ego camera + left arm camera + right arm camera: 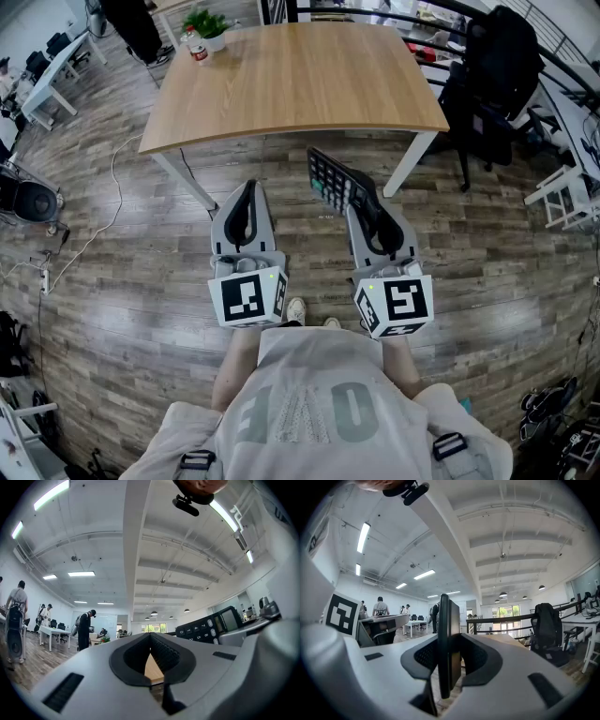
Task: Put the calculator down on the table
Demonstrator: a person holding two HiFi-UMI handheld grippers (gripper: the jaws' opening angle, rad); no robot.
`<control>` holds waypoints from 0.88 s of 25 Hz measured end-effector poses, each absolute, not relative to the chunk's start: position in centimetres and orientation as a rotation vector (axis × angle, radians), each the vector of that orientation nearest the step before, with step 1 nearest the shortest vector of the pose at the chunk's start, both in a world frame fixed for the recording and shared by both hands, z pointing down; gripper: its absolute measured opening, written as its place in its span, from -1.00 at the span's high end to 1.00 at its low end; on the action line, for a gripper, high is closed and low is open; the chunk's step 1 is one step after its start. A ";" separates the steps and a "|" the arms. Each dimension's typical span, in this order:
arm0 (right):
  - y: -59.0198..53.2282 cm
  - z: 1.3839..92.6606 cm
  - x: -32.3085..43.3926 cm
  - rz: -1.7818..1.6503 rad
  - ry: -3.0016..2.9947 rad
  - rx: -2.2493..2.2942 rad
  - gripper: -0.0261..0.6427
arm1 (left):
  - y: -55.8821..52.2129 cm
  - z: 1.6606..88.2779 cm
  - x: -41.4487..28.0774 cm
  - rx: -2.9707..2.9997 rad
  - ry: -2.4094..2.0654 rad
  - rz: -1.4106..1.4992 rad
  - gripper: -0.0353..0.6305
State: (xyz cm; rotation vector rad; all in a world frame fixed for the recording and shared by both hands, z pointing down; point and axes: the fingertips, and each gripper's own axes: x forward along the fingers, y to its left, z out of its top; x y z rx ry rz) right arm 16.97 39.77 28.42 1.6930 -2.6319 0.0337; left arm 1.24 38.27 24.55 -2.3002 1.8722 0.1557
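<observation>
Wooden table [291,84] lies ahead in the head view, the calculator [336,180] short of it, above the floor [131,272]. In its own view the left gripper [151,641] is closed on nothing. In its view the right gripper [449,654] clamps the calculator's end edge-on, so it might pivot loose.

One calculator [333,180], one table [300,84]

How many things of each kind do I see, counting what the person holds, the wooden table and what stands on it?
Hand-held grippers: 2, the left hand-held gripper and the right hand-held gripper
Calculator: 1
Wooden table: 1
Potted plant: 1
Red container: 1
Total: 6
</observation>
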 end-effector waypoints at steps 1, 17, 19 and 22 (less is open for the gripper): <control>39.5 28.4 16.9 0.031 -2.634 1.693 0.55 | 38.0 24.5 1.3 -2.301 1.871 0.153 0.87; 37.0 28.4 14.9 0.075 -2.678 1.700 0.55 | 35.6 25.1 -1.4 -2.298 1.892 0.135 0.87; 36.6 28.4 14.4 0.076 -2.674 1.704 0.56 | 35.2 25.2 -2.1 -2.304 1.892 0.137 0.87; 36.0 28.5 13.7 0.082 -2.663 1.717 0.56 | 34.5 25.3 -3.2 -2.312 1.889 0.143 0.87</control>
